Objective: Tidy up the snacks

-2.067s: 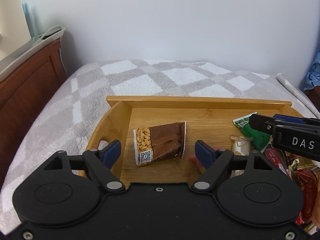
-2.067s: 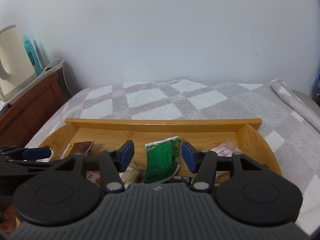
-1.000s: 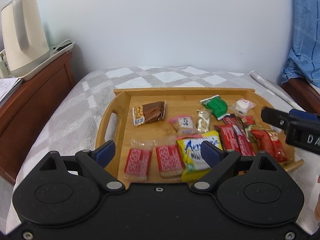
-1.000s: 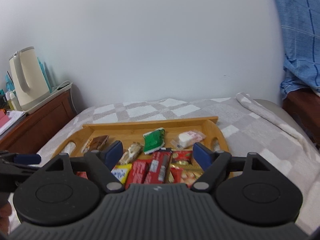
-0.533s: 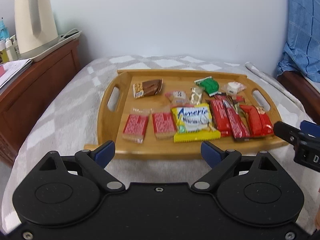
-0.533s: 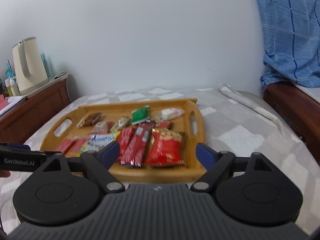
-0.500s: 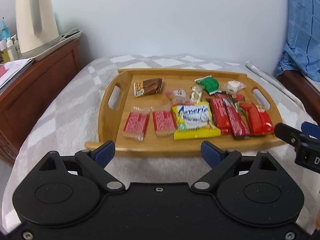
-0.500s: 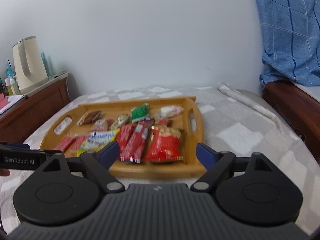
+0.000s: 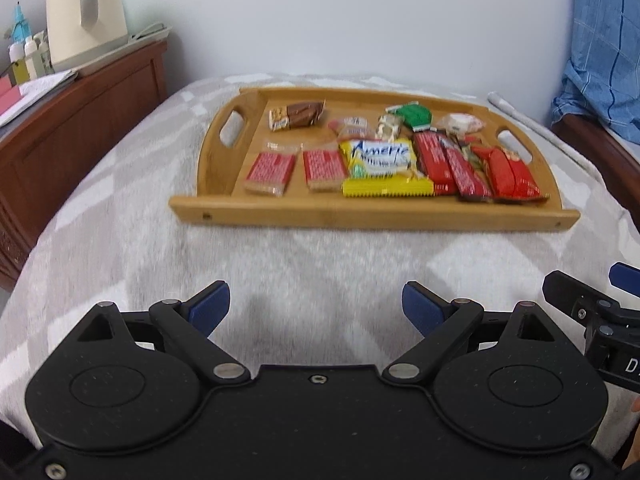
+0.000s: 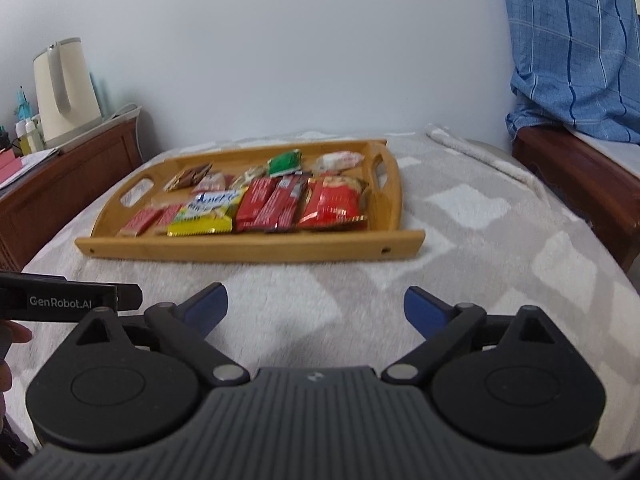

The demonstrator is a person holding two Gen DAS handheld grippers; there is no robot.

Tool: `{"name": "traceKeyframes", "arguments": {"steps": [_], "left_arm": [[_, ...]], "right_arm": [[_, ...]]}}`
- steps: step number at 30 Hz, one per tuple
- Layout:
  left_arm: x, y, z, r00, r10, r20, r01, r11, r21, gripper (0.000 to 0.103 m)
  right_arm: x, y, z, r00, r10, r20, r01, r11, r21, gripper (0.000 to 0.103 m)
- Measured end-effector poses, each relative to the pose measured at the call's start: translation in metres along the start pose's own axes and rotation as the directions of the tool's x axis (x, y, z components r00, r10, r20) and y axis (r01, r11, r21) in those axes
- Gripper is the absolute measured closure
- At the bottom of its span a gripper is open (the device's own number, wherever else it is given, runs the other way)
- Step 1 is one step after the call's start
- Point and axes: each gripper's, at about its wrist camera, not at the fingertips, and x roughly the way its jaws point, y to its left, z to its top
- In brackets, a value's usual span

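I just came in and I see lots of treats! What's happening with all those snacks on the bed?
A person is holding two grippers and sorting snacks. The snacks lie in rows on a wooden tray on the grey checked blanket: red packets, a yellow packet, a green packet and a brown bar. Nothing is being held now. The left gripper is open and empty, and the right gripper is opening, also empty. Both hover over the blanket, short of the tray.

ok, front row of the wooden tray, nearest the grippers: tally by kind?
Red flat cracker packets in clear wrap: 2
Yellow crinkle-edged snack packet: 1
Long red bars: 2
Wide red foil bag: 1 (looks like one bag, creased)
Total: 6
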Motion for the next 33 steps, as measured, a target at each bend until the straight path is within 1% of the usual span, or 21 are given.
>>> {"name": "traceKeyframes", "arguments": {"steps": [4,13,17,21,26,33], "left_arm": [[0.001,0.002,-0.011,1.0,0.012,-0.009,-0.012,1.0,0.003,0.01],[0.006,0.006,-0.025,0.999,0.028,-0.02,-0.028,1.0,-0.001,0.01],[0.01,0.007,-0.031,0.999,0.034,-0.023,-0.034,0.999,0.004,0.009],[0.012,0.007,-0.034,0.999,0.037,-0.013,-0.037,0.999,0.011,0.005],[0.015,0.008,-0.034,0.999,0.032,-0.021,-0.032,0.999,0.002,0.001],[0.016,0.01,-0.035,0.999,0.028,-0.017,-0.028,1.0,0.003,0.0]], "right_arm": [[-0.001,0.001,-0.006,1.0,-0.016,-0.013,0.016,1.0,0.002,0.0],[0.008,0.01,-0.013,0.997,-0.064,-0.037,0.061,0.996,-0.058,0.0],[0.015,0.012,-0.015,0.996,-0.065,-0.059,0.062,0.996,-0.061,0.0],[0.021,0.016,-0.019,0.995,-0.059,-0.086,0.053,0.995,-0.079,0.0],[0.03,0.022,-0.024,0.99,-0.065,-0.127,0.05,0.992,-0.112,0.0],[0.033,0.021,-0.026,0.989,-0.072,-0.127,0.059,0.993,-0.104,0.0]]}}
